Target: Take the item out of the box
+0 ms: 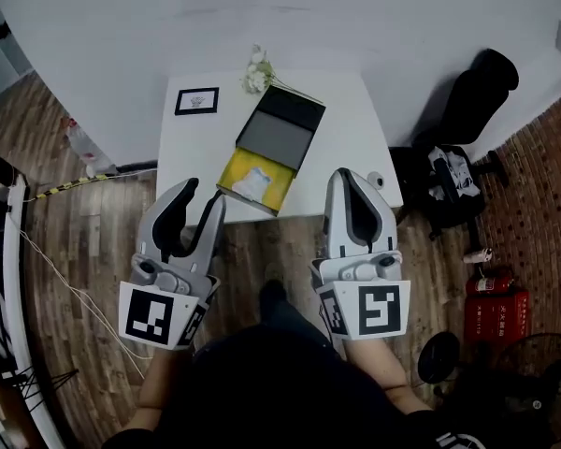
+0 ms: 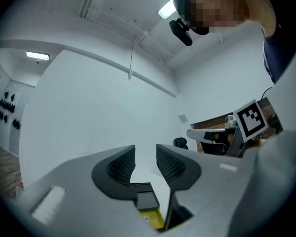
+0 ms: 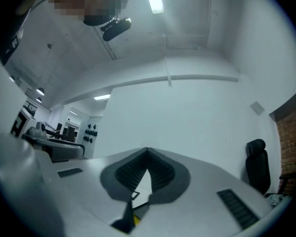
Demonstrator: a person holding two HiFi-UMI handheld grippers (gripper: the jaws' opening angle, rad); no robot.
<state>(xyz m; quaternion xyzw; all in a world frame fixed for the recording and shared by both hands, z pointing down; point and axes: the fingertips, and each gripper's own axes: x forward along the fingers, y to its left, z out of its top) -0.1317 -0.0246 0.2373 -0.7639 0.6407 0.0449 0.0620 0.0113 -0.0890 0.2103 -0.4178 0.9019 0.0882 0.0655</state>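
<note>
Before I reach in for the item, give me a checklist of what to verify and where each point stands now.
1. Lid open: ok.
2. Item in sight inside the box: ok, it is white and lies in the yellow part.
3. Left tongs open and empty: ok.
4. Right tongs open: not ok, jaws together, nothing between them.
5. Tongs over the box: not ok, both are near the table's front edge.
6. Item loose: cannot tell.
</note>
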